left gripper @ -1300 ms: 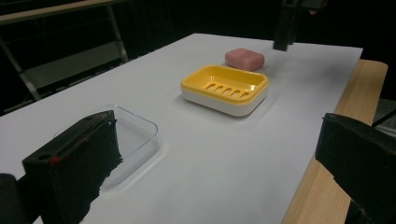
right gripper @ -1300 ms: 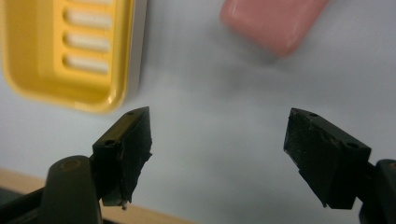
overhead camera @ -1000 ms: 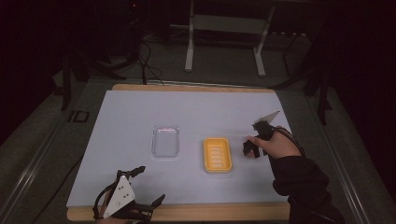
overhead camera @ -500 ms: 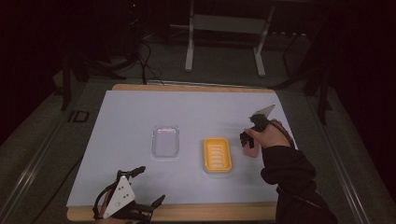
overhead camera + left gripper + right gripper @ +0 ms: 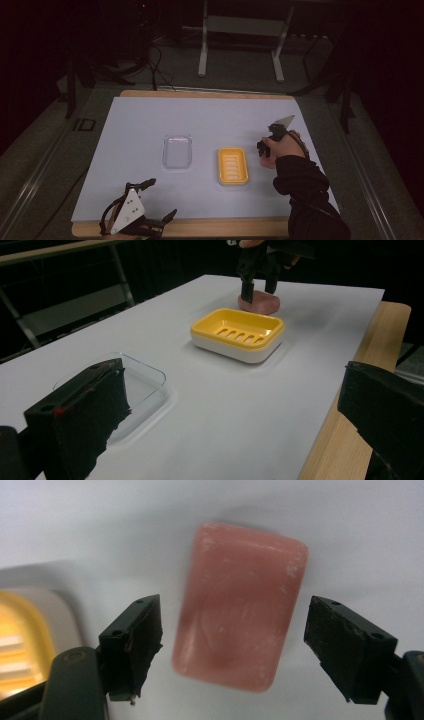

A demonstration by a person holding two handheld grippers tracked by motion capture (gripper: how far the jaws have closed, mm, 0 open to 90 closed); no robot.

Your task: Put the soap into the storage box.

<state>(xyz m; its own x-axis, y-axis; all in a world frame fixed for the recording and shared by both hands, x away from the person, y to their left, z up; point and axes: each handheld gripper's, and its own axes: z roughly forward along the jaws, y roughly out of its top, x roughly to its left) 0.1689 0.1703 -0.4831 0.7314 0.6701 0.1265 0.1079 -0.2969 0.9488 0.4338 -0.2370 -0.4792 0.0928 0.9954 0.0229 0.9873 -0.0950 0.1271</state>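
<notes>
A pink soap bar point(image 5: 240, 605) lies flat on the white table sheet, just right of a yellow slotted soap dish point(image 5: 220, 165) point(image 5: 200, 332). My right gripper point(image 5: 235, 640) is open and pointed down over the soap, one jaw on each long side, neither touching it. In the high view the hand covers most of the soap point(image 5: 263, 161), with the right gripper point(image 5: 262, 147) right above it. The left gripper view shows the soap point(image 5: 260, 302) behind the dish, under the right gripper point(image 5: 257, 287). My left gripper point(image 5: 161, 198) point(image 5: 230, 415) stands open and empty at the table's near left edge.
An empty clear plastic tray point(image 5: 177, 136) point(image 5: 150, 375) sits left of the yellow dish. The white sheet point(image 5: 150, 120) covers a wooden table whose front edge point(image 5: 225, 227) shows bare. A metal frame point(image 5: 202, 50) stands on the floor beyond the table.
The right hand has moved left toward the yellow dish and lowered its gripper over the soap. The left gripper has stayed put.
</notes>
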